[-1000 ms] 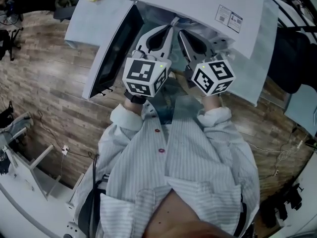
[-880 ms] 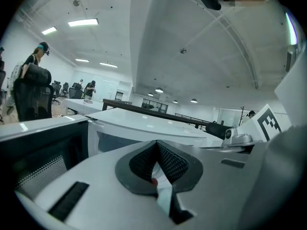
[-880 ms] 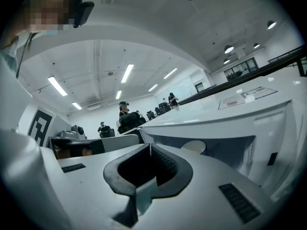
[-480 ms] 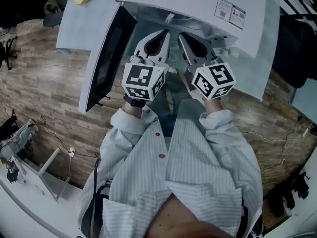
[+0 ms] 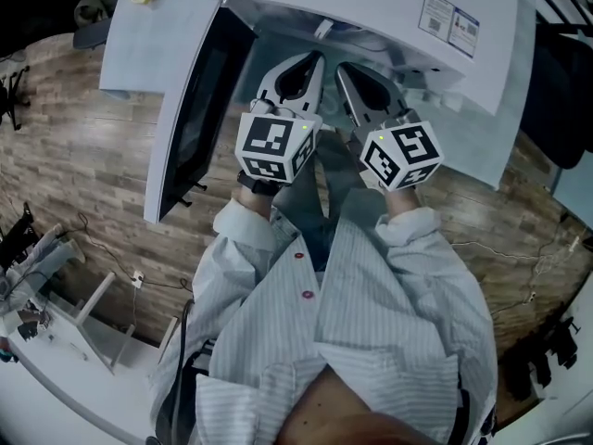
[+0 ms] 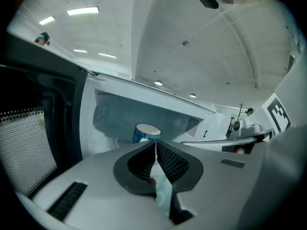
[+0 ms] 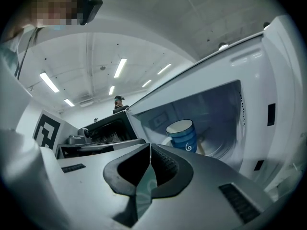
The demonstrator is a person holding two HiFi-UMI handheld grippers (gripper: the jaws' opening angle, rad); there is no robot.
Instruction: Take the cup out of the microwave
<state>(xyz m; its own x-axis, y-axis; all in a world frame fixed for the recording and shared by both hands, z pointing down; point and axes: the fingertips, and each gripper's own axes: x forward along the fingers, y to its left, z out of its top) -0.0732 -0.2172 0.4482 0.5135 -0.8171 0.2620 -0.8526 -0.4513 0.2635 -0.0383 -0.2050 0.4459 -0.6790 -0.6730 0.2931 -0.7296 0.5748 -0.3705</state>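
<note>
Your left claw has its jaws pressed together with nothing between them, and your right claw is closed the same way and holds nothing. The two sit side by side at the mouth of the open microwave, pointing in, with its door swung out to your left. The blue cup stands upright inside the microwave, beyond both claws and touched by neither.

The left gripper and right gripper have sunk a little — together. The microwave now sits higher in the head view.
</note>
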